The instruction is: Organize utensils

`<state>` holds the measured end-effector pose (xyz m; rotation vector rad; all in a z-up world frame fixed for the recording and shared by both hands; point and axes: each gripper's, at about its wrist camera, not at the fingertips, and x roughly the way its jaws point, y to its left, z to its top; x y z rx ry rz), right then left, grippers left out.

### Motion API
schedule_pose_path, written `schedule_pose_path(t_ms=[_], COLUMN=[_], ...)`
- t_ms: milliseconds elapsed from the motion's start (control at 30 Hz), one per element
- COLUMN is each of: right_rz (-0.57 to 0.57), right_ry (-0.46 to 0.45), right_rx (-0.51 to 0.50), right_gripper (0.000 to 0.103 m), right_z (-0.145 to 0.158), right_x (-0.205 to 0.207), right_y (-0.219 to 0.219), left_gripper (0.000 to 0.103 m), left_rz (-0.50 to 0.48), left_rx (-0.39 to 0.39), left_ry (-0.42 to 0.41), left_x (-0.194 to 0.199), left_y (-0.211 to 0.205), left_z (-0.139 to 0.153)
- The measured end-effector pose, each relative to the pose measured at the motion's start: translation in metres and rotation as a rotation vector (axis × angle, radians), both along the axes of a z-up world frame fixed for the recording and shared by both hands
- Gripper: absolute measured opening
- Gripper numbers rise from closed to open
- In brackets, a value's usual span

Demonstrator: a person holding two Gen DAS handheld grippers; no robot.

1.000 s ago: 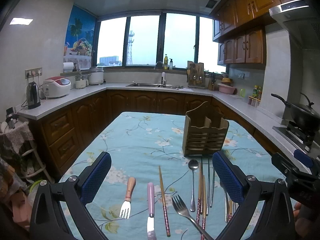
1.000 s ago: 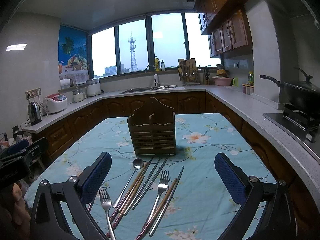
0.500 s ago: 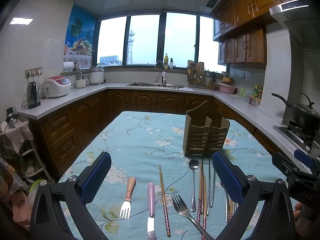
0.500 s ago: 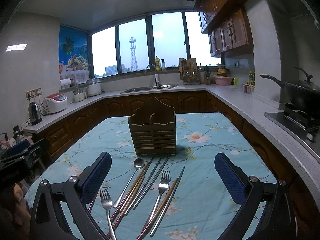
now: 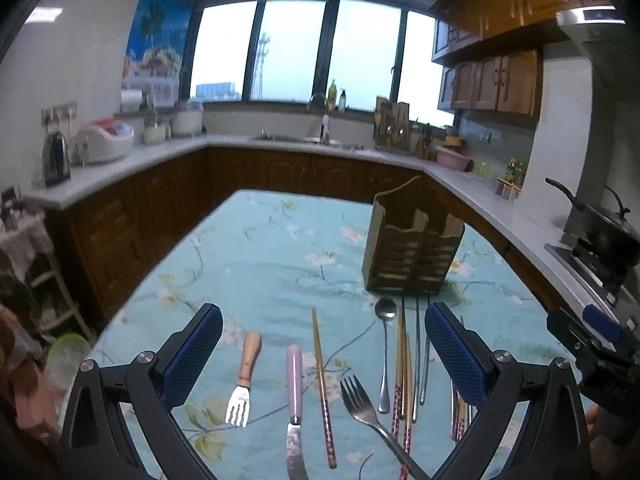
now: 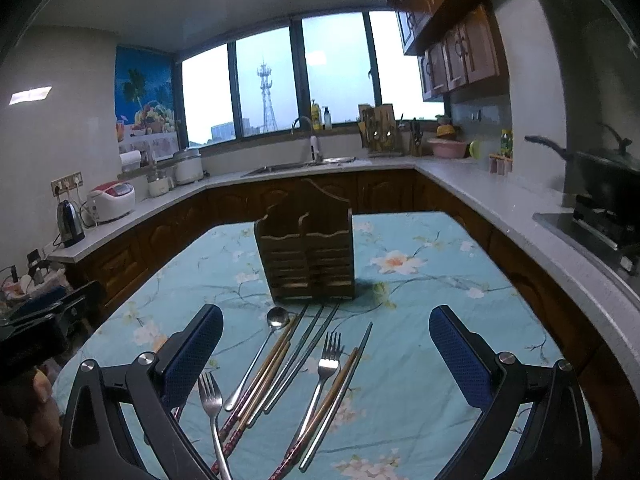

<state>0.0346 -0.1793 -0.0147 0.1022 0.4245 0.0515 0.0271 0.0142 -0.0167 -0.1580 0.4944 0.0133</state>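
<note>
A wooden utensil holder point(image 5: 412, 250) point(image 6: 306, 256) stands upright on the floral tablecloth. Before it lie loose utensils: a wooden-handled fork point(image 5: 244, 376), a pink-handled knife point(image 5: 294, 396), a patterned chopstick point(image 5: 323, 380), a spoon point(image 5: 385, 356) point(image 6: 264, 350), a steel fork point(image 5: 372, 416) point(image 6: 214, 408), a second steel fork point(image 6: 322, 376) and several chopsticks point(image 5: 406, 376) point(image 6: 276, 364). My left gripper point(image 5: 322, 352) hovers open above the knife and chopstick. My right gripper point(image 6: 326, 354) hovers open above the forks and chopsticks. Neither holds anything.
The table point(image 6: 440, 292) sits inside a U-shaped counter point(image 5: 480, 196) with wooden cabinets. A sink point(image 6: 296, 166), kettle point(image 5: 56, 158), rice cooker point(image 5: 106, 140) and a wok point(image 6: 600, 180) on the stove line it. The other gripper point(image 5: 600, 344) shows at the left view's right edge.
Both views have dipped slightly toward the table and the frames are a little blurred. Both grippers stay open and the utensils lie where they were.
</note>
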Motion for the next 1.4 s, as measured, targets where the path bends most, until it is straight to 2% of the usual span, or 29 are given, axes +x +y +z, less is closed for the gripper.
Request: schedule_pose_path(t_ms=[300, 433, 533, 667, 800, 933, 1033, 1067, 1267, 1333, 1400], right_rz=[0.017, 0.015, 0.012, 0.001, 0.006, 0.037, 0.062, 0.071, 0.096, 0.106, 0.115], right_ry=[0.078, 0.143, 0.193, 0.263, 0.316, 0.352, 0.394, 0.409, 0.487, 0.497, 0.506], right_rx=[0.018, 0.032, 0.049, 0.075, 0.106, 0.132, 0.145, 0.149, 0.155, 0.162, 0.165], right_gripper=[0.102, 0.097, 0.088, 0.068, 0.059, 0.055, 0.045, 0.042, 0.039, 0.036, 0.034], right_z=[-0.018, -0.031, -0.040, -0.055, -0.066, -0.074, -0.083, -0.086, -0.108, -0.111, -0.113], right_x=[0.025, 0.042, 0.056, 0.076, 0.095, 0.115, 0.130, 0.134, 0.152, 0.154, 0.156], right_y=[-0.008, -0.016, -0.023, -0.033, -0.040, -0.038, -0.034, -0.032, -0.028, -0.029, -0.029], left_gripper=[0.101, 0.100, 0.098, 0.095, 0.087, 0.080, 0.077, 0.076, 0.072, 0.068, 0.060], left_rz=[-0.028, -0.055, -0.078, -0.101, -0.120, -0.144, -0.160, -0.165, -0.213, -0.228, -0.241], left_rx=[-0.011, 0.005, 0.000, 0.002, 0.009, -0.027, -0.031, -0.030, -0.018, 0.004, 0.005], left_ry=[0.118, 0.164, 0.194, 0.235, 0.299, 0.373, 0.416, 0.423, 0.438, 0.440, 0.453], left_x=[0.037, 0.063, 0.083, 0.110, 0.139, 0.170, 0.189, 0.195, 0.230, 0.244, 0.256], left_y=[0.005, 0.000, -0.001, -0.001, 0.000, 0.000, 0.000, -0.001, -0.020, -0.028, -0.033], left_z=[-0.011, -0.015, -0.018, -0.023, -0.031, -0.044, -0.052, -0.054, -0.068, -0.074, -0.080])
